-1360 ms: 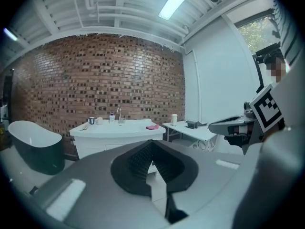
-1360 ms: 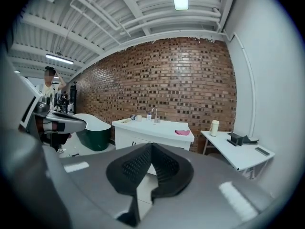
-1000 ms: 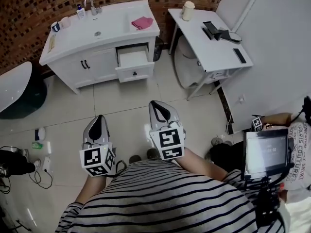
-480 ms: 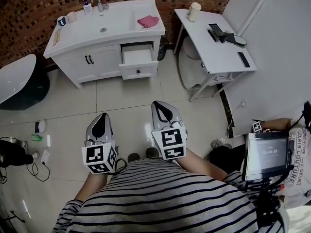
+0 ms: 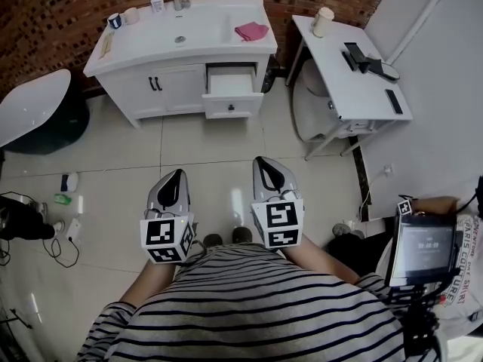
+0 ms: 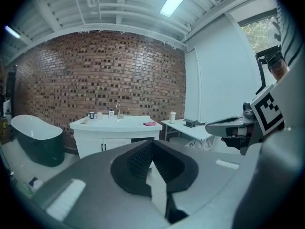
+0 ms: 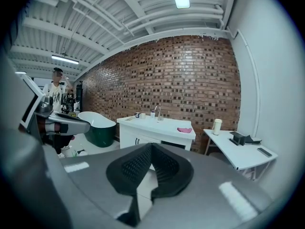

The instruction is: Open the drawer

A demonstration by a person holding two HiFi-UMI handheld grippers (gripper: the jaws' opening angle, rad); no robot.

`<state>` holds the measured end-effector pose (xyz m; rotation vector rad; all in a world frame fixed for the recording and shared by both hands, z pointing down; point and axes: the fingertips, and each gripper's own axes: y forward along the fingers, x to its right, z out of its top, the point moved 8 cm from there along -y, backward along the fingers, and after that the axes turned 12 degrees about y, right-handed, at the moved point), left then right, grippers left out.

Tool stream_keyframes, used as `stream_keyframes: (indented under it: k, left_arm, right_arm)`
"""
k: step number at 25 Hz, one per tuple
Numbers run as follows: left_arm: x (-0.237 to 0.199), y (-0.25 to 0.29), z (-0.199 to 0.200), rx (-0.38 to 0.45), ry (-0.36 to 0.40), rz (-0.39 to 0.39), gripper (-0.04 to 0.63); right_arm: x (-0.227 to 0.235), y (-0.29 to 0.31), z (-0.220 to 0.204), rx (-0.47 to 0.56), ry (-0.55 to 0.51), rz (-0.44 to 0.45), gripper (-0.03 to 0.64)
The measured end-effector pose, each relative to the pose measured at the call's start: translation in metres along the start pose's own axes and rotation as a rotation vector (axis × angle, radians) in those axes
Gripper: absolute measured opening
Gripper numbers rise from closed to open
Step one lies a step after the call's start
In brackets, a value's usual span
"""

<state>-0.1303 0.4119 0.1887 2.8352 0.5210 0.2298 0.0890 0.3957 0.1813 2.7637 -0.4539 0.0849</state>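
A white vanity (image 5: 170,55) stands against the brick wall at the far end of the tiled floor. Its upper right drawer (image 5: 230,81) is pulled out above a lower drawer front (image 5: 232,108) with a dark knob. Both grippers are held close to the person's striped shirt, far from the vanity. My left gripper (image 5: 172,179) is shut and holds nothing, and my right gripper (image 5: 266,164) beside it is also shut and empty. The left gripper view looks past the meeting jaws of the left gripper (image 6: 151,145) to the vanity (image 6: 112,135). The right gripper (image 7: 151,146) faces the vanity (image 7: 155,132) likewise.
A pink cloth (image 5: 252,31) lies on the vanity top. A white desk (image 5: 355,66) with a cup (image 5: 323,21) stands to its right, a dark bathtub (image 5: 34,111) to its left. Cables and small items (image 5: 64,202) lie on the floor. A person holds a screen (image 5: 423,247) at right.
The head view has shifted, so the vanity and desk now sit further right and higher in the picture. Both grippers stay shut in front of the body.
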Motion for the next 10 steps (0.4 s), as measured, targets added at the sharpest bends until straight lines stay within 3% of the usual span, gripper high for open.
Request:
stream_keyframes:
  k: [10]
  left_arm:
    - [-0.012, -0.003, -0.001, -0.011, -0.001, 0.006, 0.015]
  right_arm:
    - [-0.012, 0.009, 0.002, -0.007, -0.011, 0.016, 0.0]
